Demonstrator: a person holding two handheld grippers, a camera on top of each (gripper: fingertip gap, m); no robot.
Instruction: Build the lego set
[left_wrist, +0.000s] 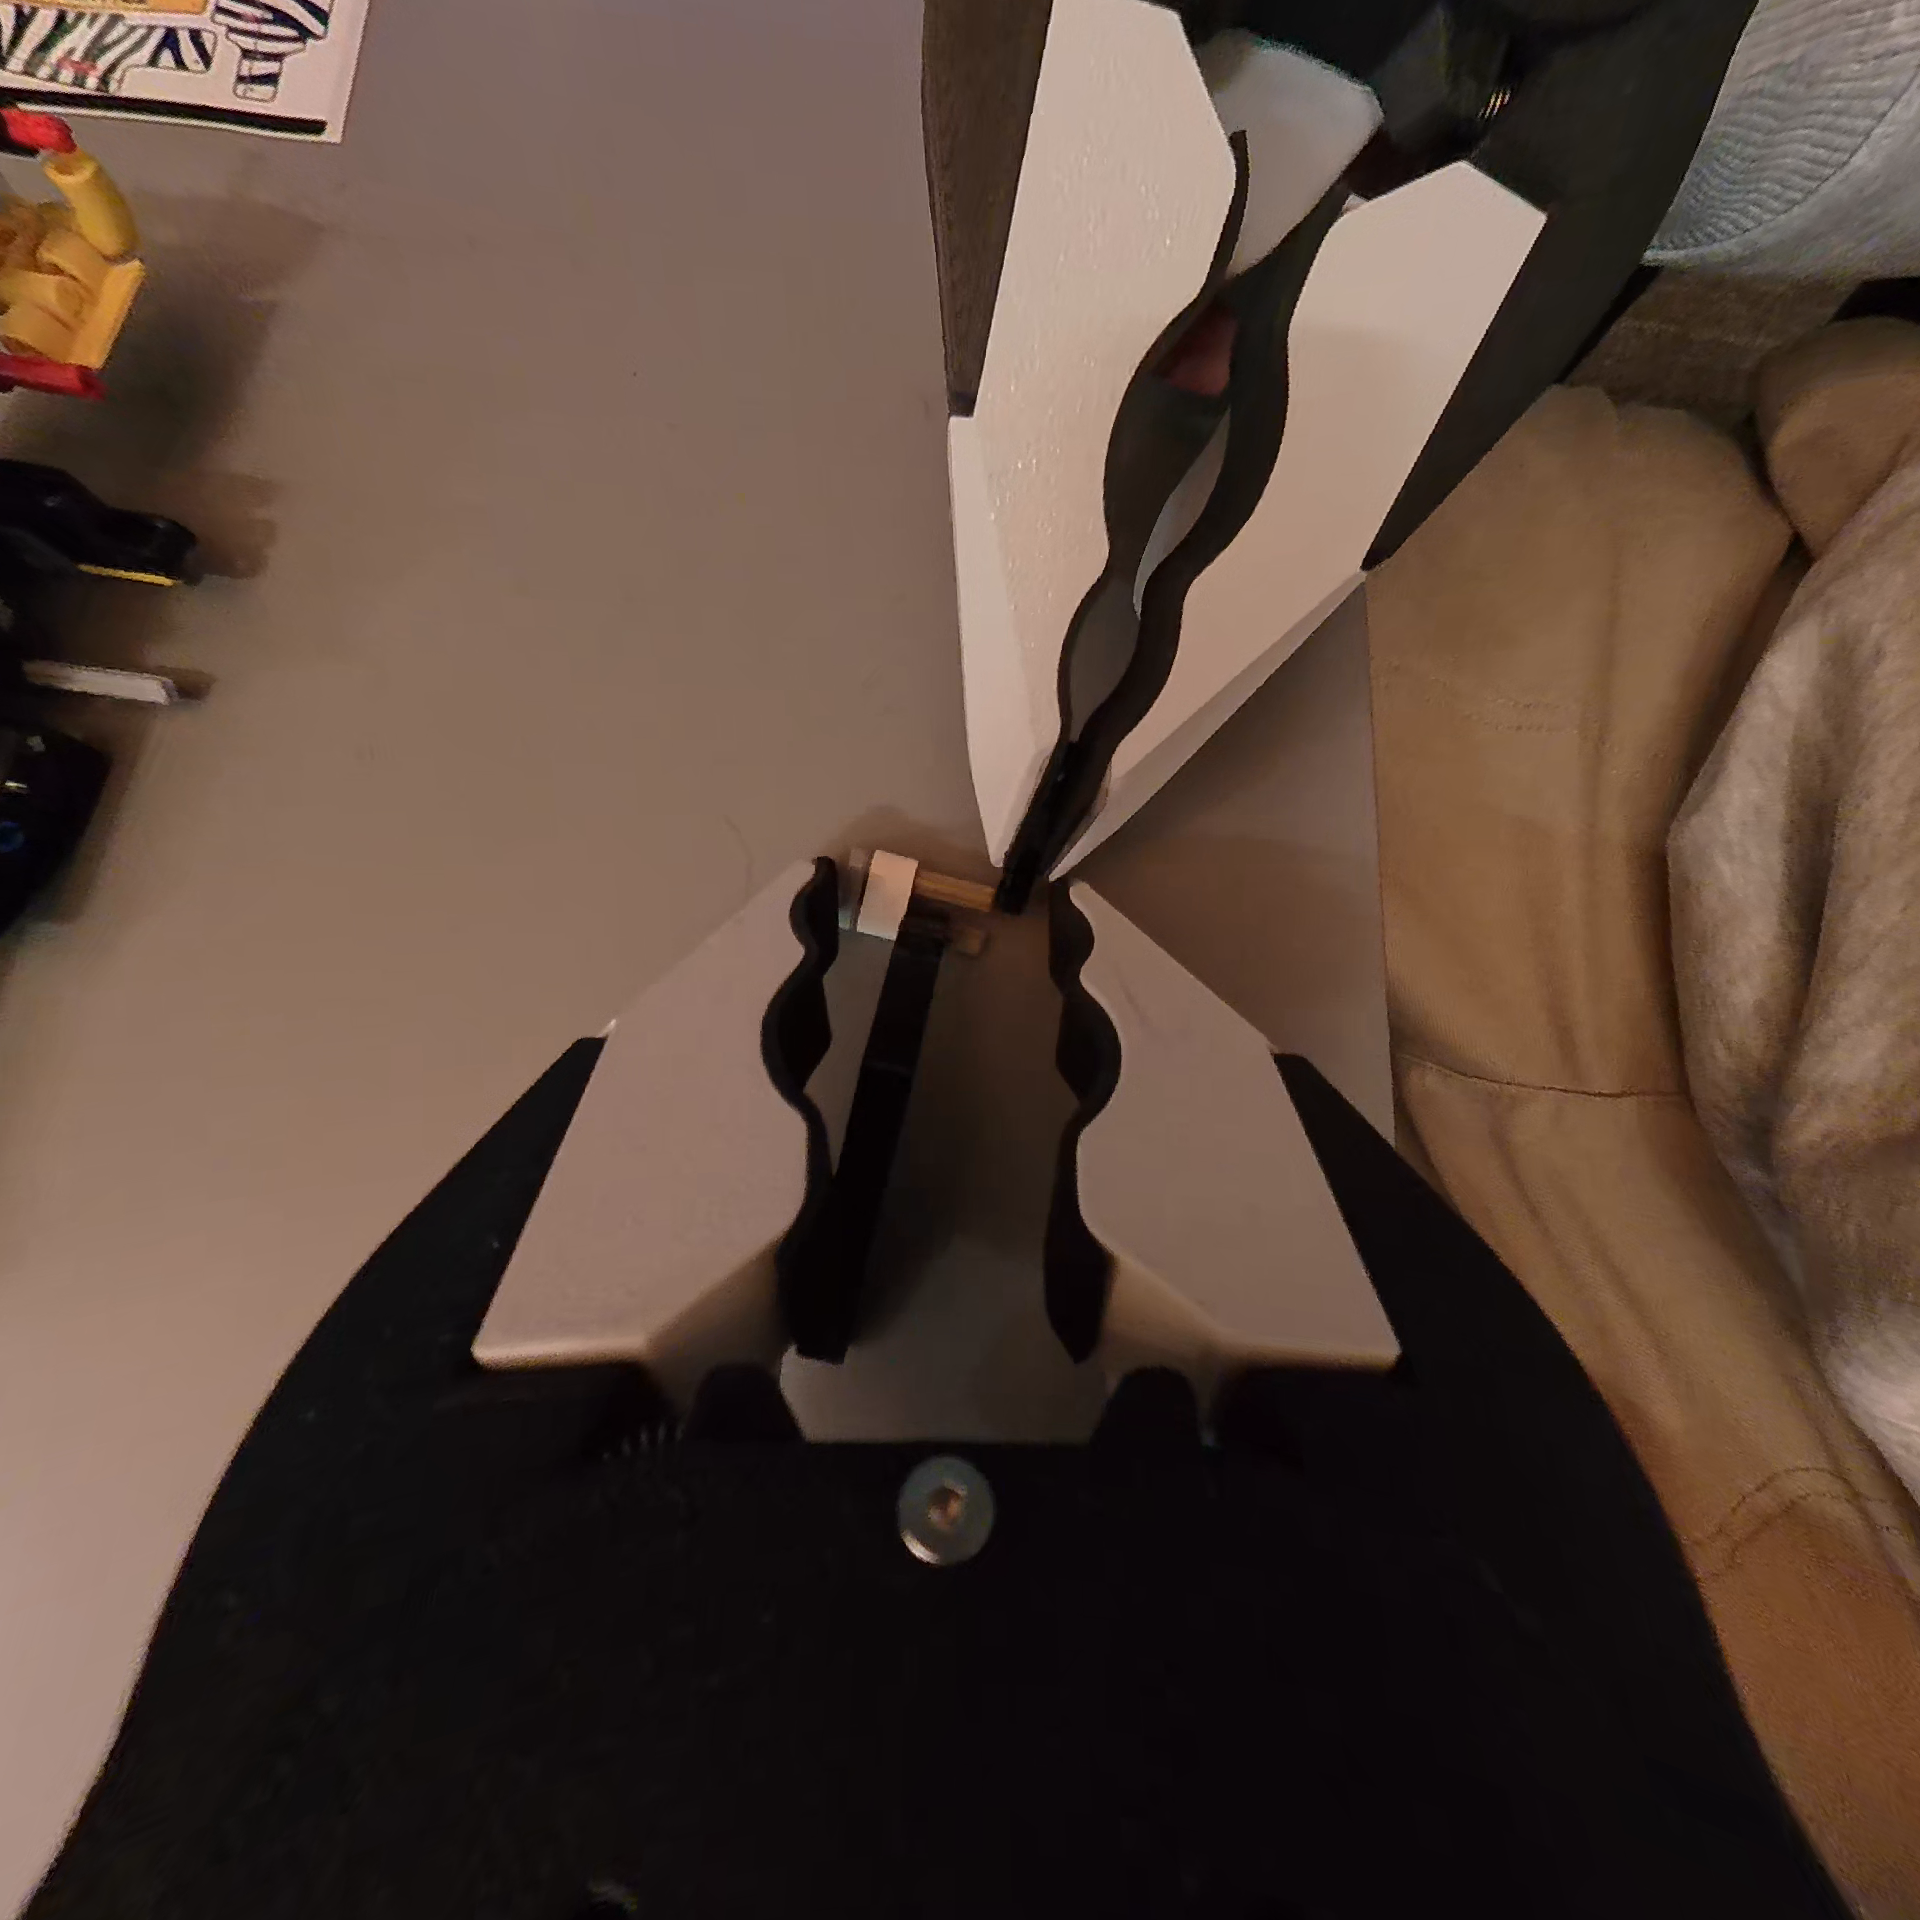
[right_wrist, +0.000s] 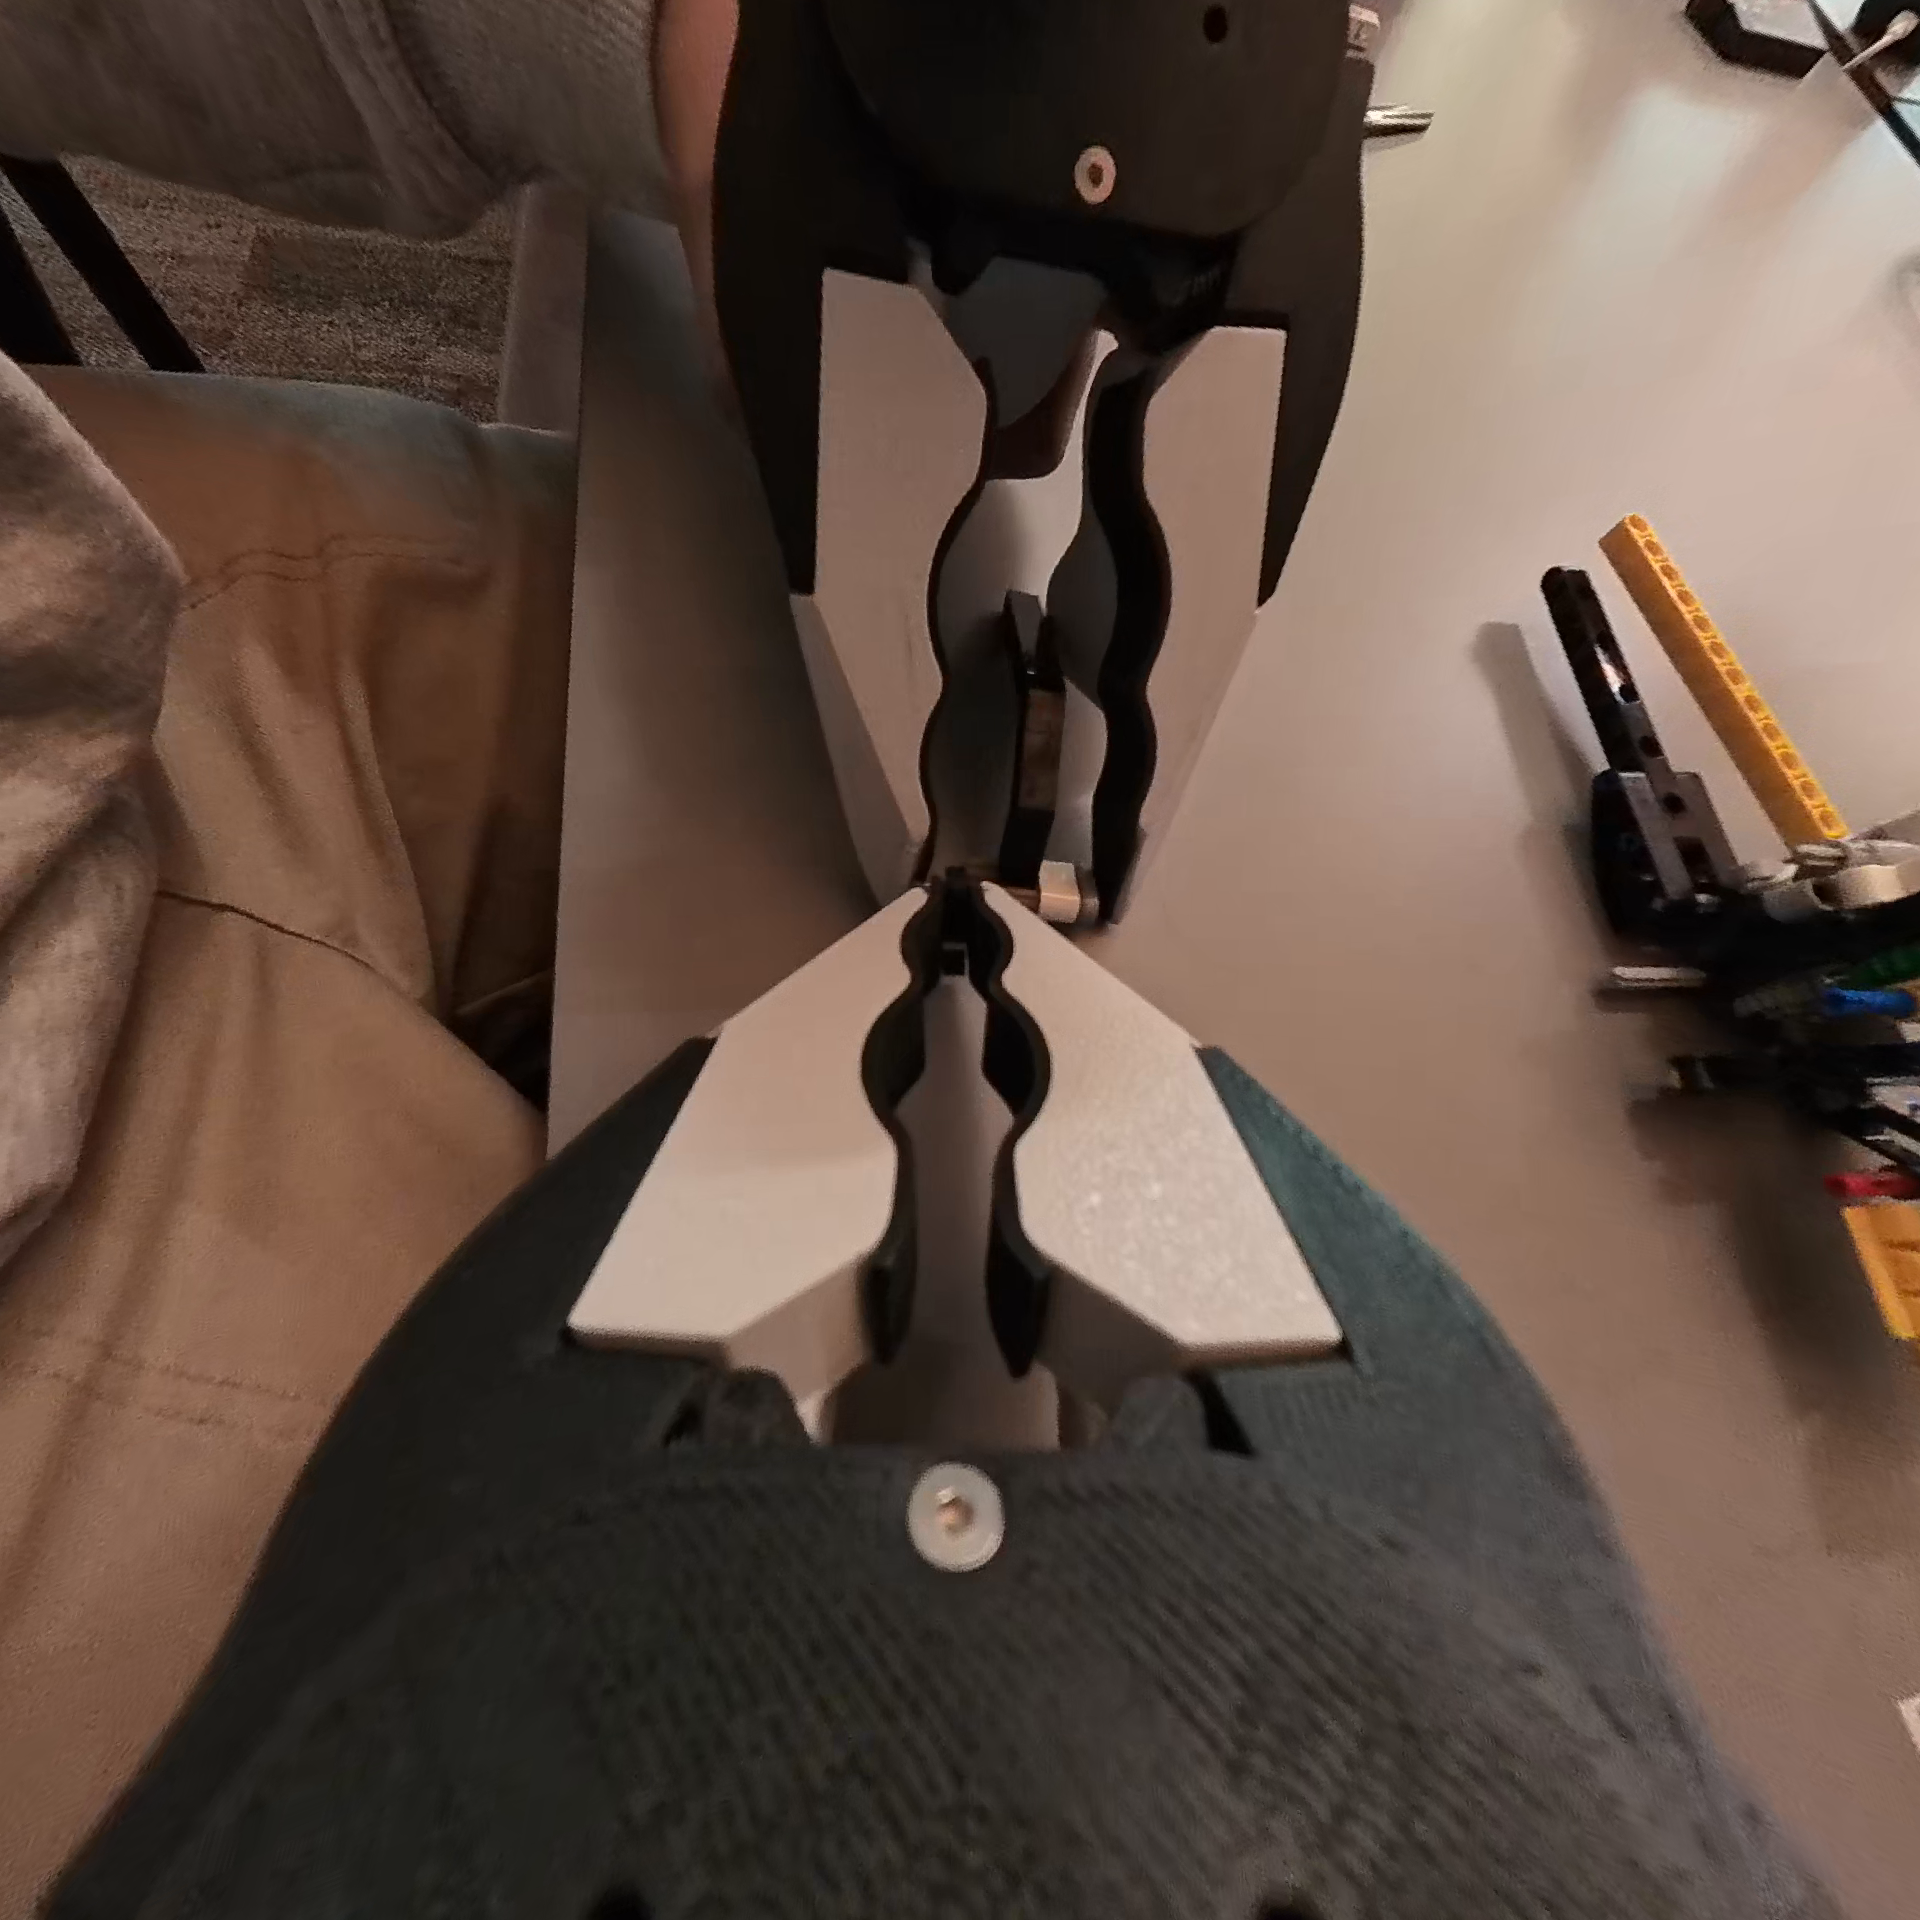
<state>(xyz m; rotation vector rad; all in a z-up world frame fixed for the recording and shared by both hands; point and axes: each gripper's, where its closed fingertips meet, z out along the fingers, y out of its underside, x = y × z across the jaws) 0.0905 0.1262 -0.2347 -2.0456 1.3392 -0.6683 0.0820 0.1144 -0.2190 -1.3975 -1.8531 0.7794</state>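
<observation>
My left gripper (left_wrist: 945, 878) has its jaws apart around a long black beam (left_wrist: 878, 1101). The beam leans on the left pad, with a gap to the right pad. At its far end the beam carries a white piece (left_wrist: 883, 894) and a tan axle (left_wrist: 951, 888). My right gripper (left_wrist: 1029, 873) comes in from above, shut on a small black piece (left_wrist: 1013, 894) that meets the axle's end. In the right wrist view my right gripper (right_wrist: 951, 899) pinches the black piece (right_wrist: 951, 930) at its tips. Opposite it are the left gripper (right_wrist: 1023, 883), the beam (right_wrist: 1039, 727) and the white piece (right_wrist: 1060, 894).
A half-built model with a yellow beam (right_wrist: 1714, 675) and a black beam (right_wrist: 1590, 665) stands at the right on the grey table (right_wrist: 1455, 416). Yellow parts (left_wrist: 62, 260), black parts (left_wrist: 83, 540) and an instruction sheet (left_wrist: 177, 52) lie at the left. A beige cushion (left_wrist: 1558, 935) borders the table edge. The tips of both grippers are at nearly the same place.
</observation>
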